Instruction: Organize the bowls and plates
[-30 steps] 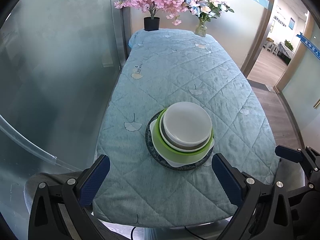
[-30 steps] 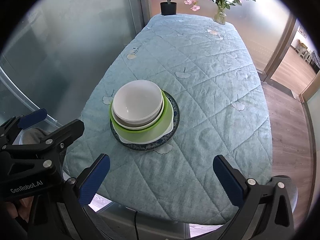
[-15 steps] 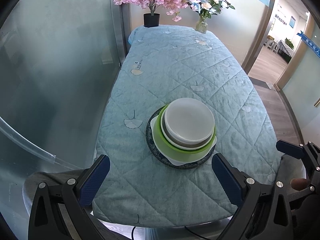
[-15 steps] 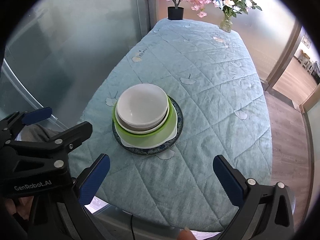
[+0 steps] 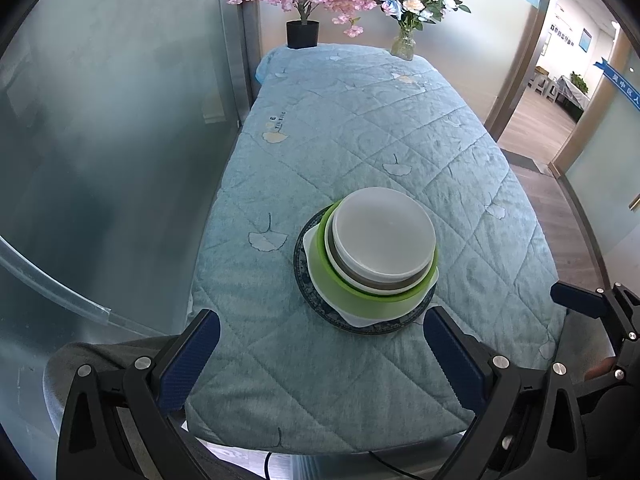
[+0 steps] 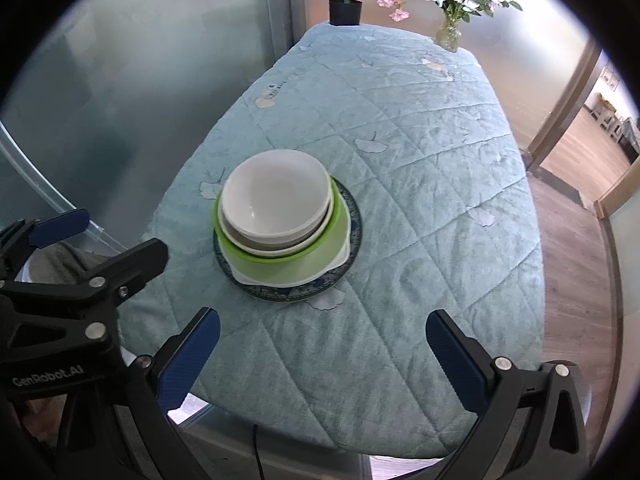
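Seeing stack at frame centre on quilted table [image 5: 360, 128]: white bowl [image 5: 384, 232] topmost, mouth up, nested upright in green bowl [image 5: 352, 296], over white plate [image 5: 310, 240] and blue-patterned plate [image 5: 300, 264]. Round, so we find no long axis. Left gripper [image 5: 320, 344] wide, empty; right gripper [image 6: 322, 344] wide, empty, both short of stack.

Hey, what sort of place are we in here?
Probably an office or lobby area, not a home: frosted glass partition wall, blue sign band with Chinese lettering, and a quilt-covered table used as workspace.
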{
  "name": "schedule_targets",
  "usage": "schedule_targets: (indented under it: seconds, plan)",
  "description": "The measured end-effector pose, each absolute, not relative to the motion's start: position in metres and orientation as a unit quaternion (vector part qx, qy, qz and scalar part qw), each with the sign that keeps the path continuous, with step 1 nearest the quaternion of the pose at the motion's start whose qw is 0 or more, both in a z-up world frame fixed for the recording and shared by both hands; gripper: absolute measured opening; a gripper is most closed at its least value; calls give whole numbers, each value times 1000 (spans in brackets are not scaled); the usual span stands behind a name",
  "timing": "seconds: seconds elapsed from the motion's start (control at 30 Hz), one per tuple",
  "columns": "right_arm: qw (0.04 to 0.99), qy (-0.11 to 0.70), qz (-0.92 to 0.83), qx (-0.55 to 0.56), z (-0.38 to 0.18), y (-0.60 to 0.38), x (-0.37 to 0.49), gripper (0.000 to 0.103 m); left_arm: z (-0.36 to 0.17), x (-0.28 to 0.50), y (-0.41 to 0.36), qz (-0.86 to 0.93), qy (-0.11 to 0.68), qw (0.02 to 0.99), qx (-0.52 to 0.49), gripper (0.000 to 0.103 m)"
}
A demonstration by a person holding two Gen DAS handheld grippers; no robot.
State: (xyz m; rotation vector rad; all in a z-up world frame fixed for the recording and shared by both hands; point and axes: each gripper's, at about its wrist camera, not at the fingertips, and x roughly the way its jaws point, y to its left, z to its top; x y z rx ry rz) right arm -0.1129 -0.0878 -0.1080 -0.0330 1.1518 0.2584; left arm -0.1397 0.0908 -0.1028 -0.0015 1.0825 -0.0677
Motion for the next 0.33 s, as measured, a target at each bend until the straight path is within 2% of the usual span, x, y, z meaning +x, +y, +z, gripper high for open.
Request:
schedule_targets:
  seconds: [0.33]
  plan:
    - [846, 514, 136, -26, -105, -83, -116, 102, -99, -142, 85, -43, 478, 877, 20, 102]
